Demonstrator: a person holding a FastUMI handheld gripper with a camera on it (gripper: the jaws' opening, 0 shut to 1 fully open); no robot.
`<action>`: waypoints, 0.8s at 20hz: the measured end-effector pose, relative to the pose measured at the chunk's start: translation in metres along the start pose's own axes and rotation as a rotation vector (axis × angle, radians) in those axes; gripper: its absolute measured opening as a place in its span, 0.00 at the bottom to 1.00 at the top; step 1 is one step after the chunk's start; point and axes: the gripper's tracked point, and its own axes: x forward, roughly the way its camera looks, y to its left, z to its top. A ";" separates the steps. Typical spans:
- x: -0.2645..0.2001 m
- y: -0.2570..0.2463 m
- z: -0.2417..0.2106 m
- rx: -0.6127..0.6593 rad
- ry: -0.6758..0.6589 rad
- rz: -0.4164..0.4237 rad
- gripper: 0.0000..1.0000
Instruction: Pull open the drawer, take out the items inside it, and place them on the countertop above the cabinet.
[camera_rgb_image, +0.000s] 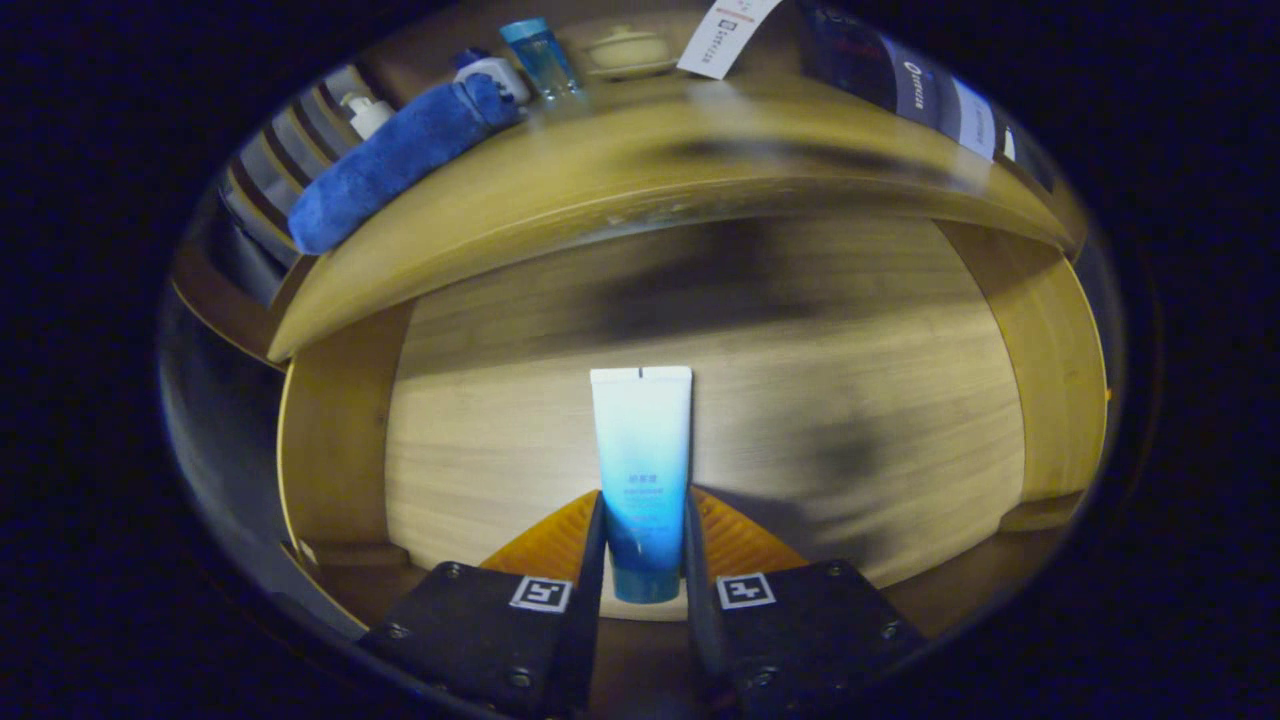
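Observation:
A white-to-blue squeeze tube (641, 470) stands between my fingers, cap end toward me, and my gripper (645, 520) is shut on the tube, both fingers pressing its lower sides. Below and beyond it lies the open drawer (700, 400) with its pale wooden floor and side walls. The wooden countertop (640, 160) of the cabinet curves across above the drawer. A rolled blue towel (395, 160) lies on the countertop's left part.
On the countertop behind the towel stand a white pump bottle (367, 113), a white-and-blue item (492, 72), a clear blue cup (540, 58) and a shallow lidded dish (628, 50). A dark box (900, 80) sits at the right. The drawer's right wall (1050, 370) is near.

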 end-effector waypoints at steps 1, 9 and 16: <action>-0.001 0.003 0.006 0.001 -0.020 0.020 0.39; -0.053 0.033 0.025 0.045 -0.268 0.228 0.38; -0.104 0.031 0.038 0.055 -0.561 0.287 0.38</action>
